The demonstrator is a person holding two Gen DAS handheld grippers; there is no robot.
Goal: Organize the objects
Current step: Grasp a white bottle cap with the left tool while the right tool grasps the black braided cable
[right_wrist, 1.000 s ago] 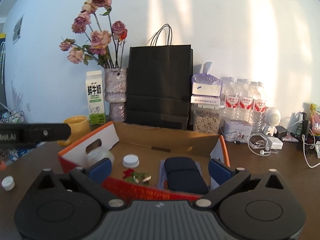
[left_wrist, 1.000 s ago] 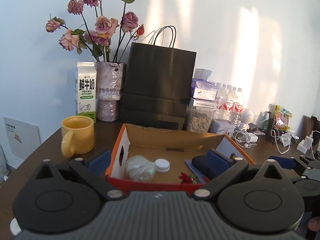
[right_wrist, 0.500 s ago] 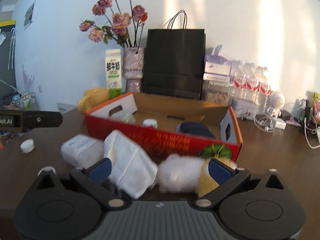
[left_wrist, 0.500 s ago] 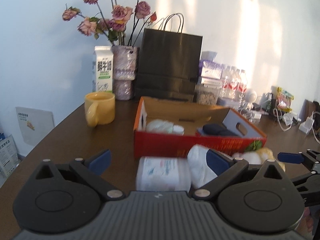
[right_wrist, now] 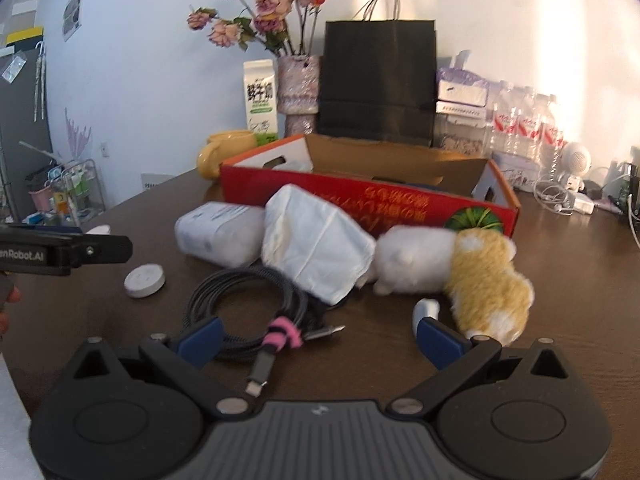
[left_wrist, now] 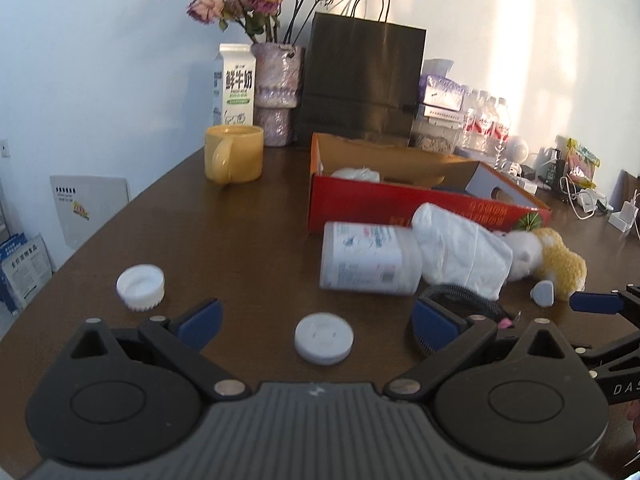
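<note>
Fingers on my left gripper are spread wide and hold nothing; a flat white cap lies on the table between them. My right gripper is equally wide and empty, over a coiled black cable. Beyond the cable lie a white pouch, a white bottle on its side and a plush toy, all just in front of the red box.

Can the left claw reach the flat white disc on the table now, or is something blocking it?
Probably yes. The left claw is open, and the flat white disc lies on bare table between its fingers. Nothing covers it.
</note>
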